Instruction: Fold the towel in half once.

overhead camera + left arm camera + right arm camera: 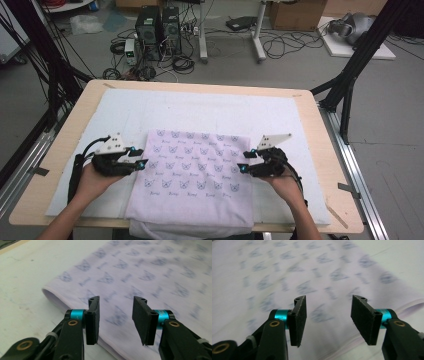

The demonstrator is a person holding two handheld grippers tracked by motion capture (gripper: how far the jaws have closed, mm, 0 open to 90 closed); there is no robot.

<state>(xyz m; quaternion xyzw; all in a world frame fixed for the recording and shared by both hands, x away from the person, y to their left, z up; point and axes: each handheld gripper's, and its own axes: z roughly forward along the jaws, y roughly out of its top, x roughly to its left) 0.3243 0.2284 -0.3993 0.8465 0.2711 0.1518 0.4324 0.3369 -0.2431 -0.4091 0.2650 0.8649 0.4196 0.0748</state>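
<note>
A folded cloth (192, 172) is laid on the desk (320, 125). Left claw (141, 157) and right claw (246, 161) are held apart, empty, at its side edges.

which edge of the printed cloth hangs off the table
The near edge of the printed cloth, on the person's side. It droops over the front rim of the table, while the far, left and right edges lie flat on the white padding.

No legible text, brand or number is found. The cloth (190, 170) is printed with rows of small blue cat-head motifs, and beneath each a short word is set, but the lettering is too small and blurred to be read.
</note>
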